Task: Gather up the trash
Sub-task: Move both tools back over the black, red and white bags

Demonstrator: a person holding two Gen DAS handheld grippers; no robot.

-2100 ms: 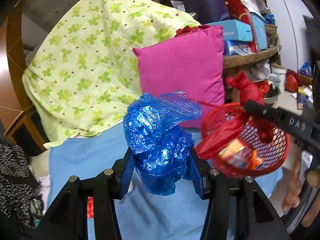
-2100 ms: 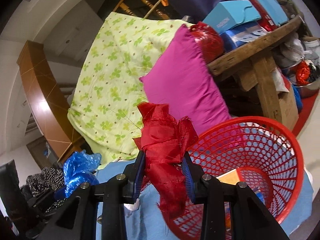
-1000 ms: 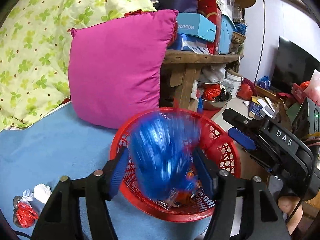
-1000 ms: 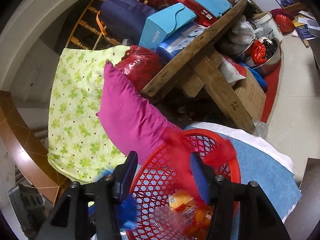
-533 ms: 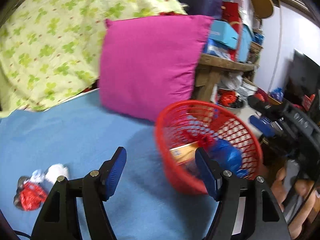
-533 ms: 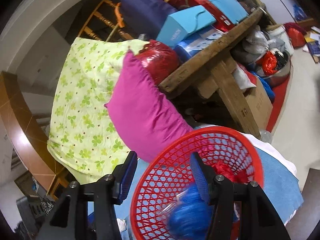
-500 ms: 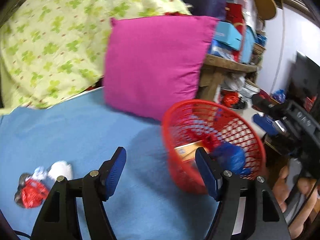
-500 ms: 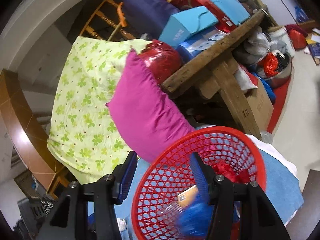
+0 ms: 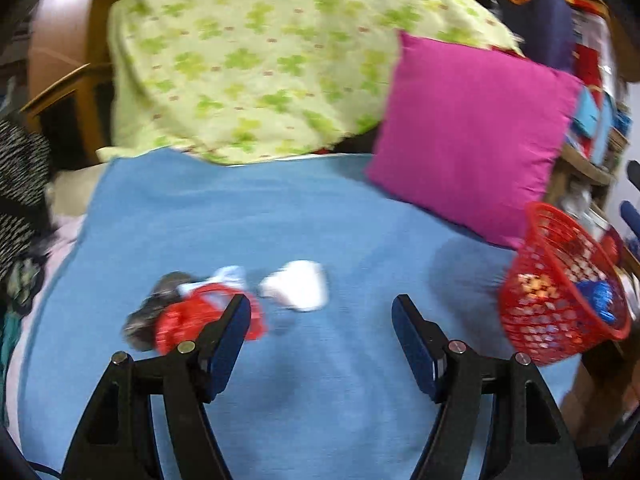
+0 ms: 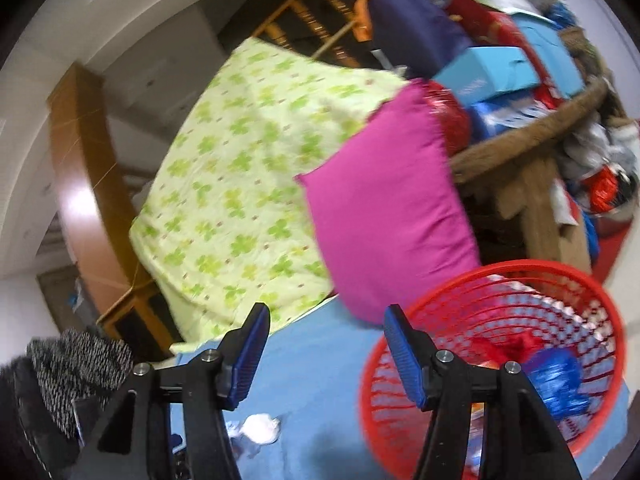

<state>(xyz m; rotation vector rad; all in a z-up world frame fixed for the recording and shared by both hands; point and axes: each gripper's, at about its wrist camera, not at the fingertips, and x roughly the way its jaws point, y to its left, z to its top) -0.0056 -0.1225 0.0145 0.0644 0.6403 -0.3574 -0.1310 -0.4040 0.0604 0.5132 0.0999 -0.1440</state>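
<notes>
A red mesh basket (image 9: pixel 560 320) stands at the right edge of the blue bed sheet (image 9: pixel 280 220); it also shows in the right wrist view (image 10: pixel 500 292). A blue plastic bag (image 10: pixel 560 376) and red trash (image 10: pixel 508 344) lie inside it. On the sheet lie a white crumpled tissue (image 9: pixel 298 290), a red wrapper (image 9: pixel 188 320) and a grey scrap (image 9: pixel 148 312). My left gripper (image 9: pixel 320 324) is open and empty, just in front of these scraps. My right gripper (image 10: pixel 324 344) is open and empty, left of the basket. The tissue (image 10: pixel 262 428) shows low in the right wrist view.
A magenta pillow (image 9: pixel 472 136) leans behind the basket, beside a green floral quilt (image 9: pixel 260 56). A wooden shelf (image 10: pixel 532 136) loaded with boxes stands at the right. Dark patterned cloth (image 9: pixel 20 184) lies at the bed's left side.
Both grippers dropped their bags into the basket, the blue one from the left and the red one from the right, and now stand open. The left gripper has swung left to the scraps.
</notes>
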